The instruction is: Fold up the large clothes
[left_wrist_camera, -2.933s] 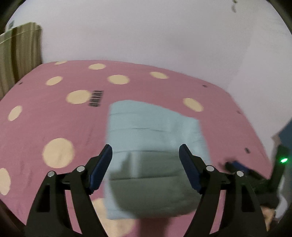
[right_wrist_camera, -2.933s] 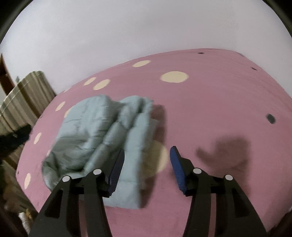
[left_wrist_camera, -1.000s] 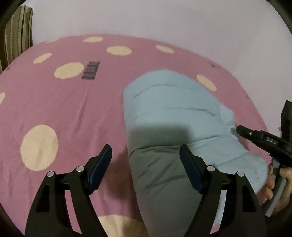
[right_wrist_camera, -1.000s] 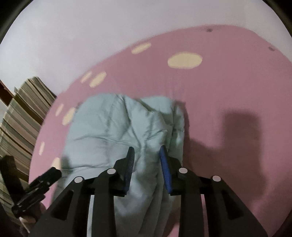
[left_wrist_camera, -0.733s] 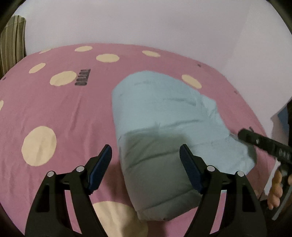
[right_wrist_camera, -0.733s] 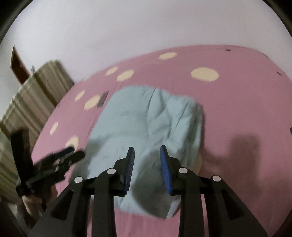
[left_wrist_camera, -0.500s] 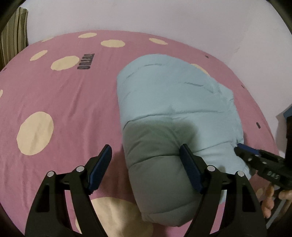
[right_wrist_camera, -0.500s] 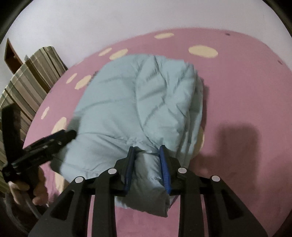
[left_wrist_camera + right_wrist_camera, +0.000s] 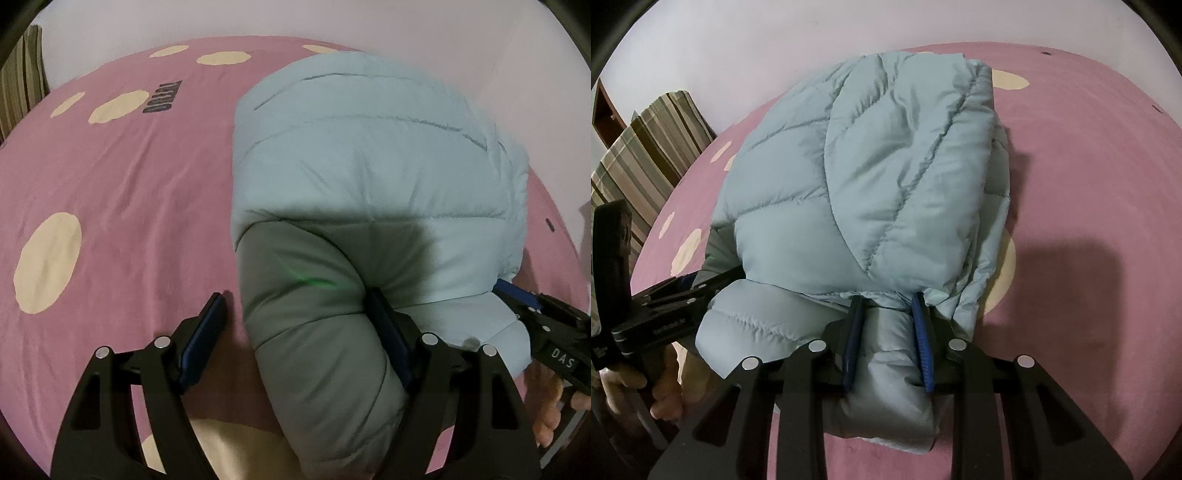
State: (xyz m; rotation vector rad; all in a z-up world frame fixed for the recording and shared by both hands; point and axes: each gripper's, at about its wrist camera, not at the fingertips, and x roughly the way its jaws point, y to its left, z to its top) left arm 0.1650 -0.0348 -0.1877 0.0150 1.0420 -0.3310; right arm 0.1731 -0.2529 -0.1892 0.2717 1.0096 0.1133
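Pink bedsheet with cream dots [image 9: 122, 199], pale blue quilted puffer jacket [image 9: 871, 177] bundled on it, fold well advanced but not yet settled.

Filling the centre of the right wrist view and the right half of the left wrist view, the jacket is already doubled into a thick, rounded packet, so the main folds look done; what seems left is laying it flat, squaring the edges and letting go. At the lower centre of the right wrist view, the right gripper [image 9: 888, 338] has its blue pads pinched narrowly on a bunched edge of the jacket. At the bottom of the left wrist view, the left gripper [image 9: 295, 339] stands wide: its right pad presses into the padded roll while its left pad sits clear beside the fabric, over the sheet, so it grips nothing. A striped cushion [image 9: 646, 147] sits at the left edge.
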